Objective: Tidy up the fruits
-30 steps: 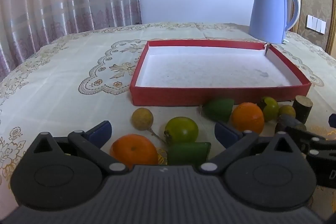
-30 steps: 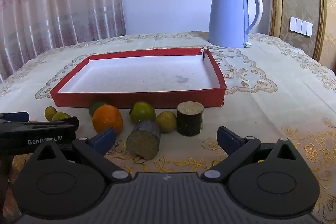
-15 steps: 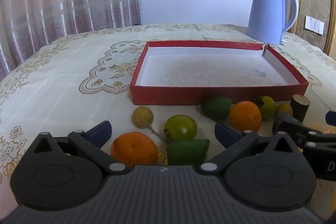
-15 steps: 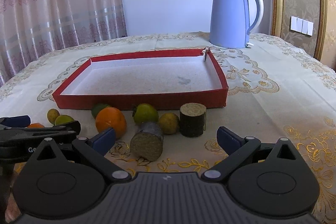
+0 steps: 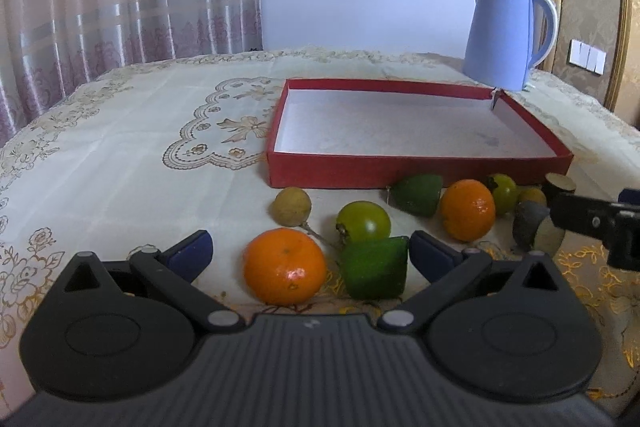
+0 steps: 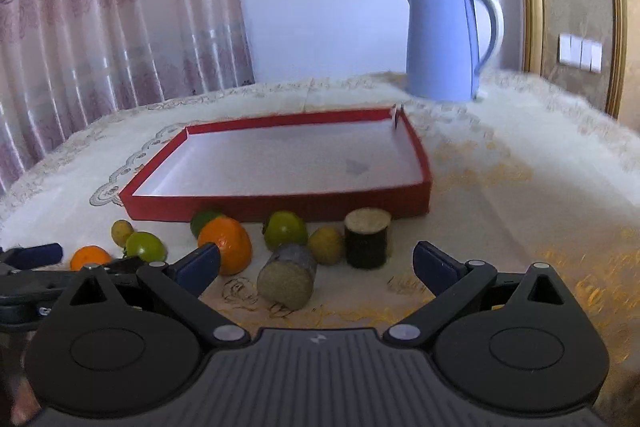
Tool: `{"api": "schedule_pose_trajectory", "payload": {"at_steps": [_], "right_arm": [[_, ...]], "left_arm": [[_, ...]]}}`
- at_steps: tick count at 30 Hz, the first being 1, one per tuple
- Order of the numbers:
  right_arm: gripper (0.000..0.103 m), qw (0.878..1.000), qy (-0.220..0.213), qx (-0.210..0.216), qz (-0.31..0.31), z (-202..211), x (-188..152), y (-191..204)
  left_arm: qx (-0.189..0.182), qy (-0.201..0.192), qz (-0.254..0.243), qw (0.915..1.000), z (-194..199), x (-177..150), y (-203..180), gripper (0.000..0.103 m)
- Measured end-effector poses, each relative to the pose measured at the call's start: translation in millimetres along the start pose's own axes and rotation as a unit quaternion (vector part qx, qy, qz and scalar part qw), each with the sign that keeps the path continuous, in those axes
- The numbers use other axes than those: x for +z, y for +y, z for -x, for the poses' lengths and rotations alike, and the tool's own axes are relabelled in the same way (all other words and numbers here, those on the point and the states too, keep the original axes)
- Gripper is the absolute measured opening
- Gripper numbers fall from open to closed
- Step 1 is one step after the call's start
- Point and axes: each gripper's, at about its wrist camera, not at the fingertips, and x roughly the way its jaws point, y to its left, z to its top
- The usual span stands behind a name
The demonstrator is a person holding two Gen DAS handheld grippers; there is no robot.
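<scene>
Both cameras had drawn back and lifted since 1 s before: fruit sat lower and smaller in each view, and the right wrist view had blurred with motion.

Left gripper [image 5: 310, 251]: released, fingers spread, nothing between them; the near orange [image 5: 285, 265] and a green wedge-shaped fruit [image 5: 376, 267] lay on the cloth just ahead of the gap.
Right gripper [image 6: 316, 261]: released, holding nothing; a lying cylinder [image 6: 287, 281] rested ahead of it, an upright cylinder [image 6: 367, 238] just beyond.
Fruit: 1 brownish-yellow round fruit [image 5: 292, 206], 1 green round fruit [image 5: 363, 221], a 2nd orange [image 5: 467, 209], all on the tablecloth [image 5: 120, 163] in a loose row before the red tray [image 5: 340, 171], none inside it.
Tray: white floor bare, near wall close to the fruit row.
Open room: wide bare cloth left of the tray.
Kettle [image 5: 504, 35]: blue, behind the tray's far right corner.
</scene>
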Motion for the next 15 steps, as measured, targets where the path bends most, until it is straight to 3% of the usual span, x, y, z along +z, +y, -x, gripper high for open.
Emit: {"api": "schedule_pose_trajectory", "payload": {"at_steps": [3,10,15], "right_arm": [[0.103,1.000,-0.012,-0.021,0.016,3.8,1.6,1.1],[0.103,1.000,-0.009,-0.024,-0.002,2.9,2.7,-10.3],[0.103,0.999,0.002,-0.026,0.022,-6.1,-3.3,-2.8]], "left_arm": [[-0.010,-0.004,0.000,0.9999,4.2,-1.4,3.4,0.103],[-0.029,-0.010,-0.004,0.9995,7.5,-4.2,3.6,0.103],[-0.034,-0.007,0.014,0.9993,7.2,-6.6,11.0,0.103]]}}
